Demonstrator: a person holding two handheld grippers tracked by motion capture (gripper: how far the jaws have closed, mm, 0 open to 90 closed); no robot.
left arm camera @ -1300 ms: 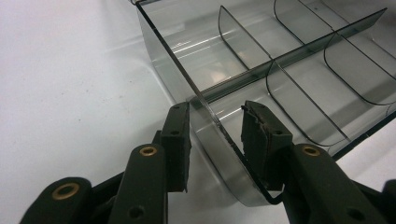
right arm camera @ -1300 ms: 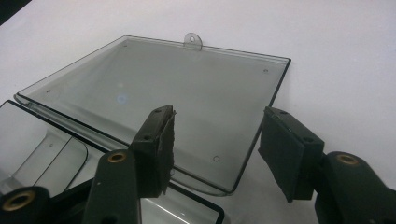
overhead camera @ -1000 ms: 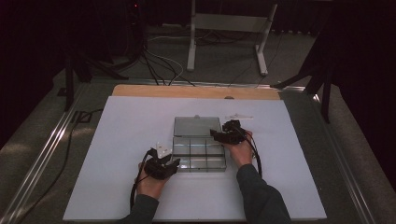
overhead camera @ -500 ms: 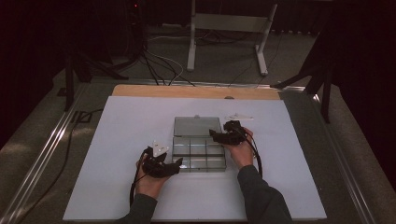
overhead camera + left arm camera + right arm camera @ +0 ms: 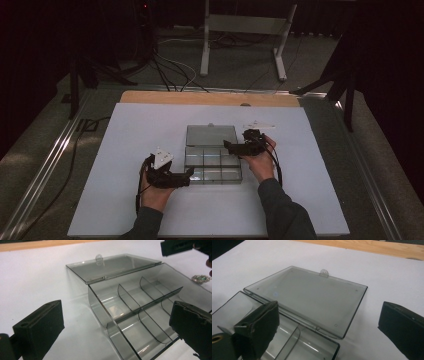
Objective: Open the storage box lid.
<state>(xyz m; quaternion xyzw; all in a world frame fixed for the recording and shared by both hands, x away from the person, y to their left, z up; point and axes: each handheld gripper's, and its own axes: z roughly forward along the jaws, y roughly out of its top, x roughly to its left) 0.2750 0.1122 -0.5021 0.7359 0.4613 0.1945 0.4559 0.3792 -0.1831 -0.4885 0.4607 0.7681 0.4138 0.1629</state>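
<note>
The box (image 5: 214, 162) sits at mid-surface (image 5: 125, 130), a clear smoked-plastic organiser with its lid (image 5: 211, 135) thrown fully back on the hinge and lying flat on the far side, latch tab (image 5: 324, 272) outermost. The dividers (image 5: 147, 302) stand bare; the compartments that can be seen hold nothing.

Left gripper (image 5: 186, 175): at the box's near left corner, pointing across at it. Its jaws have just been opening and now stand wide. In the left gripper view the corner lies between them but untouched by either, so nothing is grasped. Judgement: this hand steadied the base while the lid swung, hence its station at the corner.

Right gripper (image 5: 229, 146): at the box's right side near the hinge line. Its jaws have likewise just been opening and are released. In the right gripper view one stands over a compartment beside the hinge, the other over bare surface past the lid's end, and neither is seen to grip anything. Judgement: this hand is placed where it could carry the lid over.

A small metallic item (image 5: 200, 278) lies on the surface beyond the box; too small to identify.

Assessment: opening appears complete, with the lid at rest and both grips let go. The lid lying flat keeps the compartments accessible from above.
</note>
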